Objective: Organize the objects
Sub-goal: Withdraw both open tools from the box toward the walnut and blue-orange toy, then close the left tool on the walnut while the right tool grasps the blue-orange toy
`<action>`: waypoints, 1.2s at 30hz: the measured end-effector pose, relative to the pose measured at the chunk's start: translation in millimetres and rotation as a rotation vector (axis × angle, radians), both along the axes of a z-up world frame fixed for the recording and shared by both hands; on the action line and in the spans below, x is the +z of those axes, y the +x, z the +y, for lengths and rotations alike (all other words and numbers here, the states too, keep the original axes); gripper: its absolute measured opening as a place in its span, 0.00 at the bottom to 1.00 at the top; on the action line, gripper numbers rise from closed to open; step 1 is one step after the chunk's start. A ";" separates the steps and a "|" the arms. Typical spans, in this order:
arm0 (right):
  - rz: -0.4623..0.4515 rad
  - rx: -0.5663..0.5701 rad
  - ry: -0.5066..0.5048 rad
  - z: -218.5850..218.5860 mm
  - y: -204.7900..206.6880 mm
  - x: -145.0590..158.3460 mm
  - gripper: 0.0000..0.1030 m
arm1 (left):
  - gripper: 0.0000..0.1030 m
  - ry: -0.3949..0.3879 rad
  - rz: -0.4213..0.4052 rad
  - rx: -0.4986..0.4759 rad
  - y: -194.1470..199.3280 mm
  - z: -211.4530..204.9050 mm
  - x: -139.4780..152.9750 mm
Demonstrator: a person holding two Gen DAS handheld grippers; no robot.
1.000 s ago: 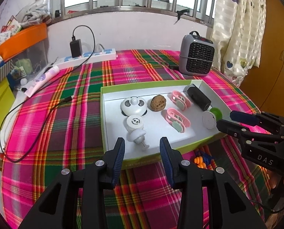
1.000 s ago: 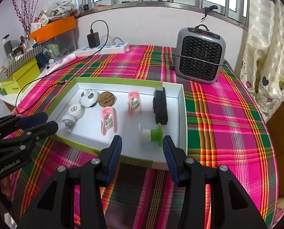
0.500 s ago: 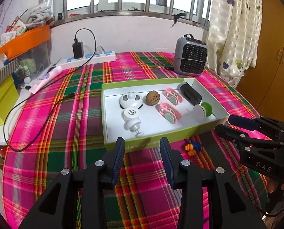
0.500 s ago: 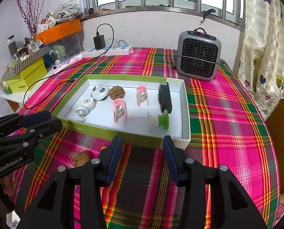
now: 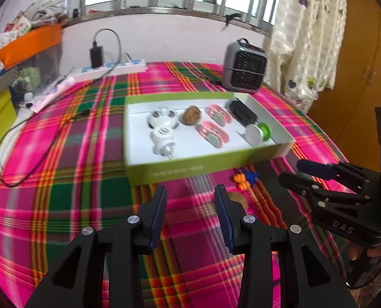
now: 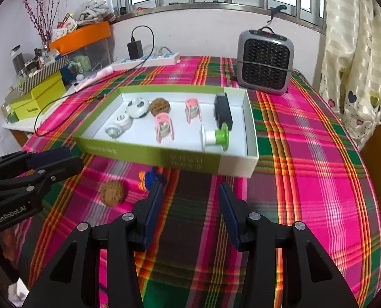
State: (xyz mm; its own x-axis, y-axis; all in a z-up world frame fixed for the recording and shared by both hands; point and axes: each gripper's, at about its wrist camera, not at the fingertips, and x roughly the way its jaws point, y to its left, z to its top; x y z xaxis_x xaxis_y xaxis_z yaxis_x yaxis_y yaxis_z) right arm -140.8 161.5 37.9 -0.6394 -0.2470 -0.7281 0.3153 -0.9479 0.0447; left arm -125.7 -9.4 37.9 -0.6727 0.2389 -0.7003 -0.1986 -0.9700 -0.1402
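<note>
I've pulled both grippers back from the green box (image 6: 149,154); a walnut (image 6: 112,193) and orange-blue toy (image 6: 149,178) now show near it. Left gripper (image 5: 190,214) and right gripper (image 6: 190,211) jaws apart, empty.

Woven plaid cloth (image 6: 306,141) is covering the tabletop, looking soft and matt. The cardboard box (image 6: 239,161) is showing matt walls, while the walnut (image 6: 112,193) is looking rough.
</note>
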 end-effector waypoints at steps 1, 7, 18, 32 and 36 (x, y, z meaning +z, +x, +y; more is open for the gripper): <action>-0.003 -0.002 -0.005 1.5 0.8 -1.0 0.45 | 0.36 0.009 -0.004 -0.012 1.1 1.7 -1.4; -0.007 -0.017 -0.014 7.2 4.6 -3.0 0.45 | 0.43 0.037 -0.025 -0.077 4.0 15.3 -7.0; -0.018 -0.028 -0.015 10.7 6.4 -6.2 0.45 | 0.43 0.031 -0.062 -0.107 -4.7 30.4 -18.7; -0.025 -0.016 0.002 4.6 5.4 -7.5 0.45 | 0.28 0.016 -0.068 -0.096 -9.8 30.0 -24.0; -0.030 -0.008 0.002 0.6 4.6 -8.4 0.45 | 0.28 0.018 -0.067 -0.078 -10.1 23.1 -24.5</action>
